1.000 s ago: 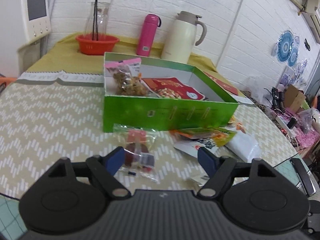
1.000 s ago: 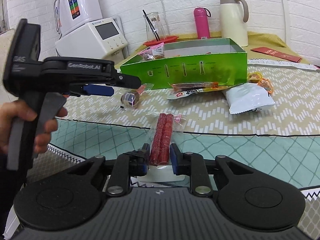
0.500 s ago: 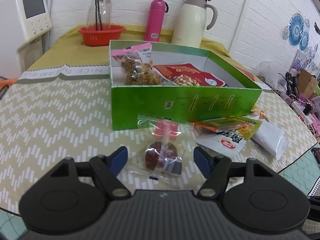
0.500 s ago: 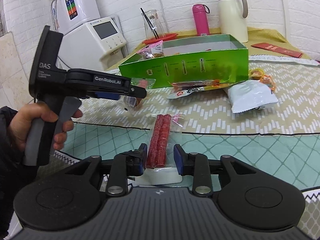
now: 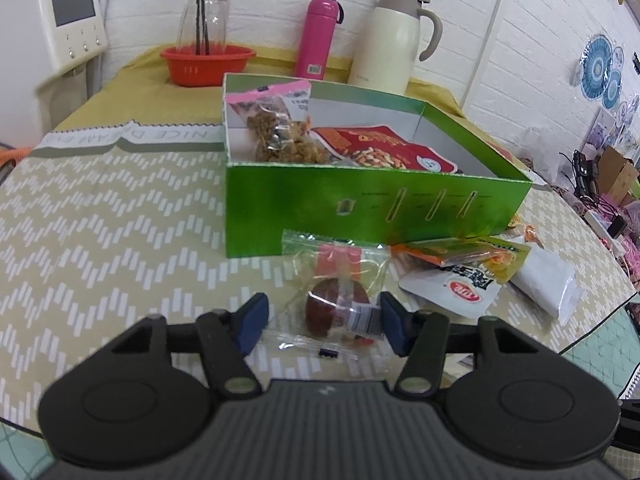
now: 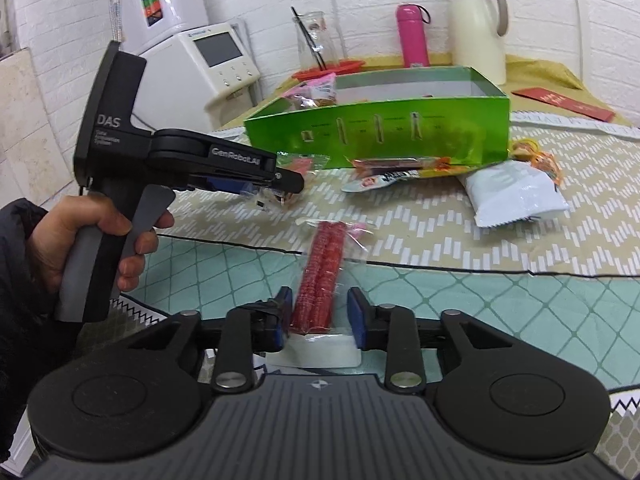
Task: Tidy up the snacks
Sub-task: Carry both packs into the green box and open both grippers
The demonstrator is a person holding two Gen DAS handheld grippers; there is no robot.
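The left hand-held gripper (image 5: 322, 322) sits low over the table (image 5: 100, 240), its jaws apart and just closing in around a clear packet of dark red candy (image 5: 338, 304); the right pad looks to touch the wrapper, the left stands clear. That packet lies just before the green box (image 5: 376, 204). The right hand-held gripper (image 6: 320, 316), jaws apart and just narrowing, straddles a red sausage stick pack (image 6: 322, 276) lying on the table's teal part.

Both the left gripper (image 5: 322, 320) and right gripper (image 6: 320, 314) apparently closing, jaws still apart.
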